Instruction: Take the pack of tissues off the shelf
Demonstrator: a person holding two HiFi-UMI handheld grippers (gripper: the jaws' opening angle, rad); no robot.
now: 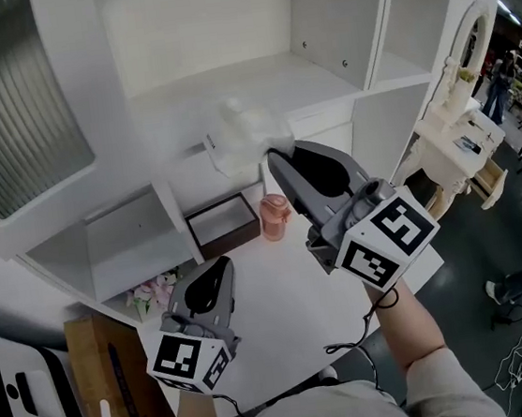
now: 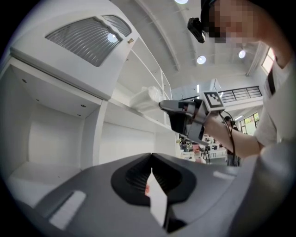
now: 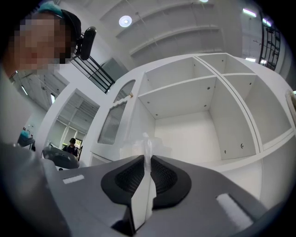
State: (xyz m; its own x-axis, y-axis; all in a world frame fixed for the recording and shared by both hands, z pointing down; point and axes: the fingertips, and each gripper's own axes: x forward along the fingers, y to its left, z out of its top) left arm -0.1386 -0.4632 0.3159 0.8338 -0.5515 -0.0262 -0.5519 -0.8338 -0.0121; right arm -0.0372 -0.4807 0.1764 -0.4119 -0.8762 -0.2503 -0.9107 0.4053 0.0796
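At the white panel shelf unit [image 1: 227, 84], count: one pack, two grippers, one cup, one tray, one flower bunch, one carton.

- Small soft pack of tissues in clear crinkled film [image 1: 240, 132]: whitish, translucent, lumpy rather than boxy. It sits at the front lip of the wide open shelf board. Can't tell if it's resting on the board or just off it.
- Dark grey plastic right gripper [image 1: 269, 155]: jaws nearly together, ribbed pads pinching a thin upright fold of the pack's film. Rest of the pack bulges beyond the tips.
- Matching dark grey left gripper [image 1: 223, 264]: low over the smooth white table [image 1: 283, 313], well apart from the pack, jaws closed tip to tip with nothing between them.
- One cube with square black-and-white markers [image 1: 385, 239] on each gripper, so two.
- Translucent pink cylindrical cup [image 1: 274, 215] stands on the table, just beside a dark brown rectangular open tray [image 1: 223, 224] with a pale floor.
- Pale pink-and-green flower bunch [image 1: 153, 292] lies near the left gripper.
- Brown cardboard carton [image 1: 96, 365] stands at the table's left.
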